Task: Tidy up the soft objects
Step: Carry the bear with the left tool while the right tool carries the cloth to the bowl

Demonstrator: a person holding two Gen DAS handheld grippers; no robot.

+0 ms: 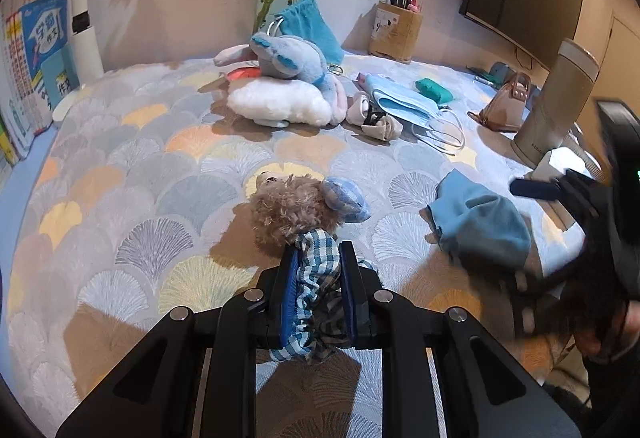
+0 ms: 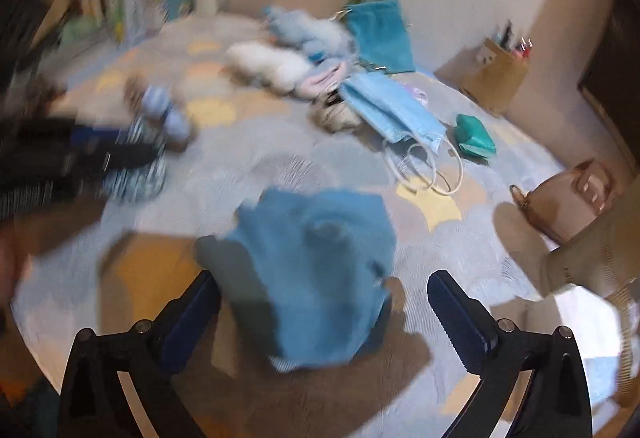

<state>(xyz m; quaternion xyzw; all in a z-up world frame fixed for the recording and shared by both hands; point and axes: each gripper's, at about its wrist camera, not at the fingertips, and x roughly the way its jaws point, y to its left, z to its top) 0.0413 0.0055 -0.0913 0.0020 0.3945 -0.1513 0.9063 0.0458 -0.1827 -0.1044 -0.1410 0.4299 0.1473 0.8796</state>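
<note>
Right hand-held gripper [image 2: 322,302] jaws spread wide; blue cloth [image 2: 316,270] crumpled between them on patterned bench [image 2: 460,250]; view blurred.

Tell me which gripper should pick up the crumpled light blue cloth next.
Right. The right gripper is open, with the crumpled light blue cloth lying on the scallop-patterned tablecloth directly ahead between its fingers. The left gripper is shut on the curly brown teddy bear in blue checked clothes, so it is occupied.

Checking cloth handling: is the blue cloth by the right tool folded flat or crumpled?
Crumpled. The blue cloth sits in a bunched heap with uneven folds on the table; the right tool stands open around it.
</note>
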